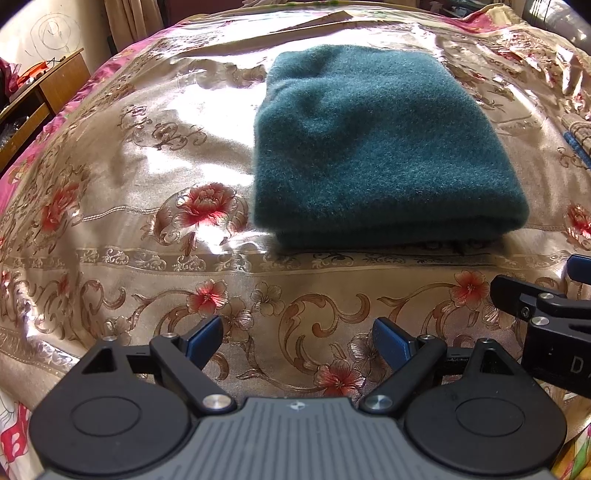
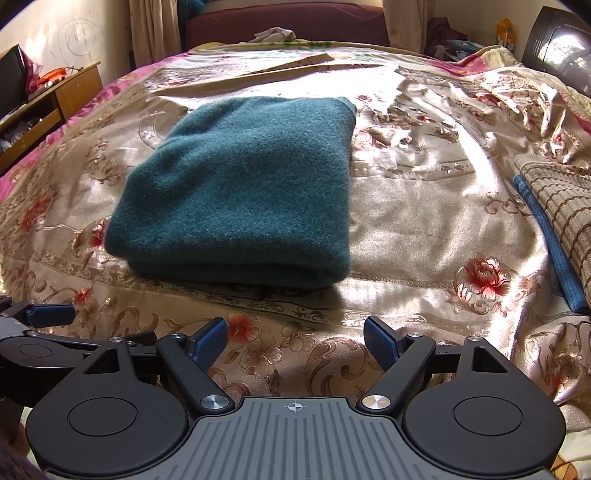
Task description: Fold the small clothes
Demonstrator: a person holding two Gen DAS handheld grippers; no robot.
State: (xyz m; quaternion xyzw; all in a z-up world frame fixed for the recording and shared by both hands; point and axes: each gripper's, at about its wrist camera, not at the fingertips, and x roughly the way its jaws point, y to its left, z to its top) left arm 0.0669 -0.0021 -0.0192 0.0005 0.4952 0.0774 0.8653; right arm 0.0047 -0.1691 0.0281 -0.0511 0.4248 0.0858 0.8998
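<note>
Across the middle of both views lies a teal woollen garment (image 1: pixel 373 147) already folded into a thick rectangle, resting flat on a bed covered by a shiny gold bedspread (image 1: pixel 147 177) with red flowers and brown scrollwork. Seen from the left wrist, the garment sits in the upper right of centre; from the right wrist it sits left of centre, its doubled edge facing the camera.

At the bottom of the left-wrist view the left gripper (image 1: pixel 297 341) hangs above the bedspread, its blue-padded fingers (image 1: pixel 205 338) released and standing wide apart with nothing between them — only patterned cloth shows in the gap. The right gripper (image 2: pixel 295 341) fills the bottom of its own view in the same way: fingers (image 2: pixel 380 343) spread, empty, short of the garment's near edge. Each tool also creeps into the other's picture (the right one at the lower right edge of the left view, the left one at the lower left edge of the right view), so they are side by side.

Along the right edge of the right-wrist view lies a beige checked cloth (image 2: pixel 561 206) on top of a blue cloth (image 2: pixel 554 251), well apart from the garment. A wooden cabinet (image 2: pixel 62 96) stands beside the bed at the upper left, and curtains (image 2: pixel 155 29) hang behind.
</note>
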